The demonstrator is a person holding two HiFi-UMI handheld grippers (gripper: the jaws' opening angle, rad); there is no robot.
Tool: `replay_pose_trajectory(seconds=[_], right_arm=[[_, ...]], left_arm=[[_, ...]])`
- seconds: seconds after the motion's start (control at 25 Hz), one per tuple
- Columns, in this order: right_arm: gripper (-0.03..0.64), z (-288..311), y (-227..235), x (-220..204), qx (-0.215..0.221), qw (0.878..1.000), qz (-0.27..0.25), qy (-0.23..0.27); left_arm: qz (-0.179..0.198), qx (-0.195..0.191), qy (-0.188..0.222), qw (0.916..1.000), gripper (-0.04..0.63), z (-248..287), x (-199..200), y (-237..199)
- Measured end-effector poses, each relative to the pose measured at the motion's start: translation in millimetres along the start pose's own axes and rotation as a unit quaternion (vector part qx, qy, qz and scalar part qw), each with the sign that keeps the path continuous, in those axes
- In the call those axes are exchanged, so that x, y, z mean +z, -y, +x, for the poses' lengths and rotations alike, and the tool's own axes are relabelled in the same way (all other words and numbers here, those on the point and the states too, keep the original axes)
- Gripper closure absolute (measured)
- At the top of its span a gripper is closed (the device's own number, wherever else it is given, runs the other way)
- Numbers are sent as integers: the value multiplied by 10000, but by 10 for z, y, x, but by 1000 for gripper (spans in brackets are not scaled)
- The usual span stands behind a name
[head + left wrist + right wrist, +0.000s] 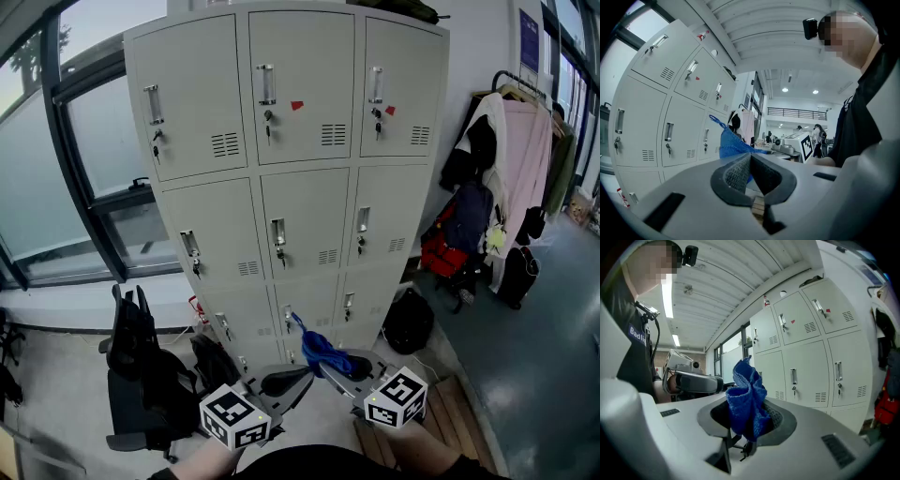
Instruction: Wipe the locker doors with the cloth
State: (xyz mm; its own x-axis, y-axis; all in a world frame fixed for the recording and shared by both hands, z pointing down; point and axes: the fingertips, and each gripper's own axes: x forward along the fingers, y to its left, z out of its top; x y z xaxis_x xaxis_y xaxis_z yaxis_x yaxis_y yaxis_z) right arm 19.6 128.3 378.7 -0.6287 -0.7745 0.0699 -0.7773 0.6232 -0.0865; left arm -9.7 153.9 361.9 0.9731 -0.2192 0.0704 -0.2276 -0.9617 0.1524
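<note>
Bright, even daylight from window (28, 178) at left. Locker doors (302, 84) evenly lit, shadows soft. Ceiling strip light (668, 296) blown white in right gripper view. Strong fisheye bend at edges; dark round vignette in both gripper views. Nearest foreground soft, far lockers sharp.

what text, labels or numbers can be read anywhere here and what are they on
Nothing reads clearly.
White print on the person's dark shirt: cut off, unreadable.
Blue wall sign: too small.
Red tags on the locker doors: no legible print.
</note>
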Motion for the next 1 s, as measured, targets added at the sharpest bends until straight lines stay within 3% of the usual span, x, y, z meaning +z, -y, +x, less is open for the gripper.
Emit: replay_pose_trajectory(seconds=[1.0], right_arm=[[514,115,-8,22,252,9995,173,119]], left_arm=[[11,281,19,9996,588,-81,33,-106]])
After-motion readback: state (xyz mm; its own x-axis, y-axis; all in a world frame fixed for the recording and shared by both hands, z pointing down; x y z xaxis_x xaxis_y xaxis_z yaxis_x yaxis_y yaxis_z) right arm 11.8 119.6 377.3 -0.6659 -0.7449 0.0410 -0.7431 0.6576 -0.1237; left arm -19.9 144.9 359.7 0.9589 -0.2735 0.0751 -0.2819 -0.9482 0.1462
